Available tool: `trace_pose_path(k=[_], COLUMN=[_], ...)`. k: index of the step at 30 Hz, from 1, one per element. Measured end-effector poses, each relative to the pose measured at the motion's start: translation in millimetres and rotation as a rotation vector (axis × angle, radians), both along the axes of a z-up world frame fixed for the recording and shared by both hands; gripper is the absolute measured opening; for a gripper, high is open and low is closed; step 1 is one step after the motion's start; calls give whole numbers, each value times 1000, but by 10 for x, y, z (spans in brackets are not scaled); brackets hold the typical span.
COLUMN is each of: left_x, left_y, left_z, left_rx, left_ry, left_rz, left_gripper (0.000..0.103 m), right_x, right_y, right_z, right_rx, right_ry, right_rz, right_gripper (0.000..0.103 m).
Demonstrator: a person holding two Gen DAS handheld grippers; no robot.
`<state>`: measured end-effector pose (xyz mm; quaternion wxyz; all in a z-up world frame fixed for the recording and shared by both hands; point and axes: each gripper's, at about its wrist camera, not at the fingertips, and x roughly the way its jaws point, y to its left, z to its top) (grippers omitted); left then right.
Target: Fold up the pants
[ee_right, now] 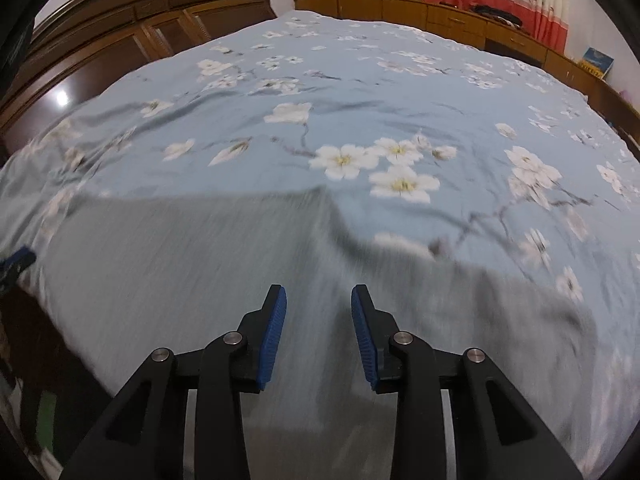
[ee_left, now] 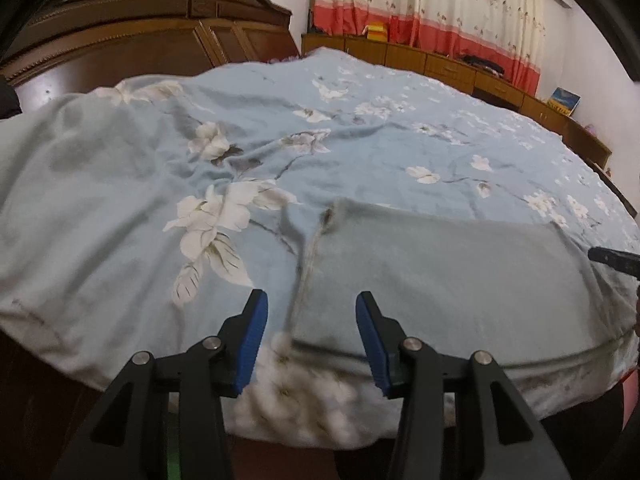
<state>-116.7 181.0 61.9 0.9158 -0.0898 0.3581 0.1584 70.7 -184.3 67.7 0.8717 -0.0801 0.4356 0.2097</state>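
Note:
Grey pants (ee_left: 432, 280) lie folded into a flat rectangle near the front edge of a bed with a blue floral cover (ee_left: 280, 128). My left gripper (ee_left: 311, 300) is open and empty, just above the pants' left seam edge. The right gripper's tip (ee_left: 612, 258) shows at the far right of that view. In the right wrist view the pants (ee_right: 192, 272) fill the lower frame, blurred. My right gripper (ee_right: 319, 296) is open and empty above them. The left gripper's blue pad (ee_right: 18, 260) shows at the left edge.
A dark wooden wardrobe (ee_left: 152, 36) stands at the left behind the bed. A low wooden cabinet (ee_left: 452, 64) runs along the far side under red and cream curtains (ee_left: 432, 4). A blue box (ee_left: 564, 100) sits on the cabinet at the right.

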Motion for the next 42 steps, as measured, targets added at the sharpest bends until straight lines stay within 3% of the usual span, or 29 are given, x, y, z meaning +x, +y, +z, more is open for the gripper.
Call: trace_pose_path(k=[6,12,18,24,26,28,33,38,40,42], left_x=[-18,11,107,324,374,416,449,454,459,466], left_y=[-135,-123,-288,-498,-544,-567,-508,-514,-556,-582], left_z=[-40,-110,-48,-72,-103,-155,-277,-325,-334,-343], left_rx=[-83,-178,-207,-198,-187,-166,-130,-118,-90,-69], left_ry=[-23,-32,-46,-25,-13,8,63,85,92,91], left_rz=[-4,57,-3,-40,-41,-33,25,50,54,52], left_gripper=[55,57,57,57,57,57,57,58,58,60], right_x=[-489,-695,-815,-520,-304,-108,494,702,670,605], right_y=[-104,-173,-498,-1256,-1526,-1701,-1941,-1972,-1882,-1741], right_z=[-28,-118,70,312,357,342,71,-305,-405,-393], right_rx=[0,52,27,-46,-36,-22,-11,186,128,7], right_ry=[-13,35,-15,-78,-71,-55,5,155,145,72], right_rz=[-17,-62,-113,-259,-302,-321,-319,-287,-306,-260], right_gripper=[35,35,35,37,56,58,58,59,57,38])
